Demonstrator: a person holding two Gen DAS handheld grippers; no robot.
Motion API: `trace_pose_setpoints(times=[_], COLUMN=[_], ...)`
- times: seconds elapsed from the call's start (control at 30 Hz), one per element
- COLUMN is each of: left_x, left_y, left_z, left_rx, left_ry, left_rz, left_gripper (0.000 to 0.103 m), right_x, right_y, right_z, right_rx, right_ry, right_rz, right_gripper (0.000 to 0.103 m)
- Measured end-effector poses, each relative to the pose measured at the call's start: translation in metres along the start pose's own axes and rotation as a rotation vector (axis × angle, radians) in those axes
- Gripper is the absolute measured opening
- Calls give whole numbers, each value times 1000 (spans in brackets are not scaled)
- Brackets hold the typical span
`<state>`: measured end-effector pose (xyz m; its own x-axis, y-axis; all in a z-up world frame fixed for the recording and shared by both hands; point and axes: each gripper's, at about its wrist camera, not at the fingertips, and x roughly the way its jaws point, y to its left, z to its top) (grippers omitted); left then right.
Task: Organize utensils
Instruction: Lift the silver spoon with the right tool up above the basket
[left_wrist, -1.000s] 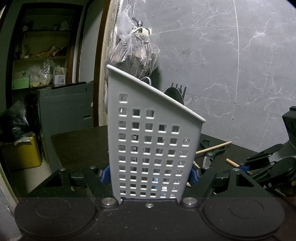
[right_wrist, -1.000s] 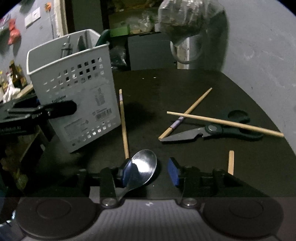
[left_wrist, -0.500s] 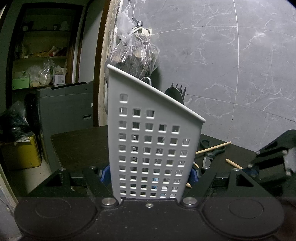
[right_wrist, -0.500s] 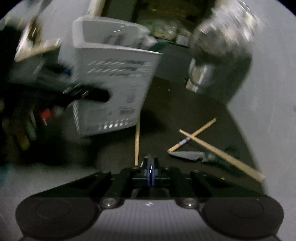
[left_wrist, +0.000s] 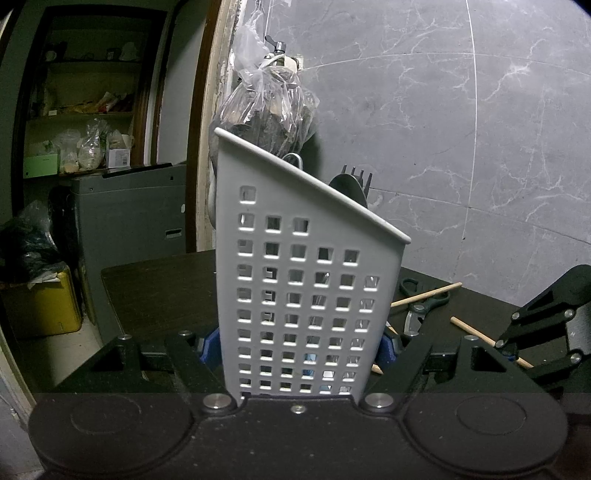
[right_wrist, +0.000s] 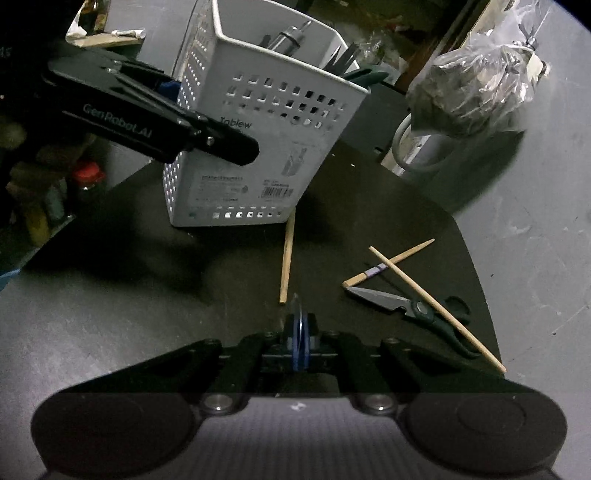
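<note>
Left jaws clamped across white basket (left_wrist: 306, 280), right jaws pinching spoon (right_wrist: 297, 306) edge-on

Caddy (left_wrist: 306, 295): pale grey-white, grid of square holes
Worktop (right_wrist: 221, 280): black
Chopsticks (right_wrist: 287, 258): light tan wood, one banded purple
Scissors (right_wrist: 413, 306): steel blades, dark green handles
Wall (left_wrist: 461, 129): grey marble, white veins
Hand-held gripper pads (right_wrist: 300, 338): blue
Bin (left_wrist: 44, 306): yellow, lower left
</note>
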<state>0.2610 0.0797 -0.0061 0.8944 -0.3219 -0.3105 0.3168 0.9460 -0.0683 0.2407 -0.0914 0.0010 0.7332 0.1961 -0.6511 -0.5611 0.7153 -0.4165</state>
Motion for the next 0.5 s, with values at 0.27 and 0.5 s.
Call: trace_pose_setpoints(times=[0.27, 0.5], left_x=[0, 0], left_y=[0, 0], left_z=[0, 0], left_rx=[-1, 2], left_ry=[0, 2], left_rz=[0, -1], left_gripper=[77, 77], right_x=[-23, -65], right_y=[-21, -46], right_z=[4, 3], right_rx=[93, 243], right_ry=[-98, -340], right_rz=[-15, -22], right_gripper=[2, 3])
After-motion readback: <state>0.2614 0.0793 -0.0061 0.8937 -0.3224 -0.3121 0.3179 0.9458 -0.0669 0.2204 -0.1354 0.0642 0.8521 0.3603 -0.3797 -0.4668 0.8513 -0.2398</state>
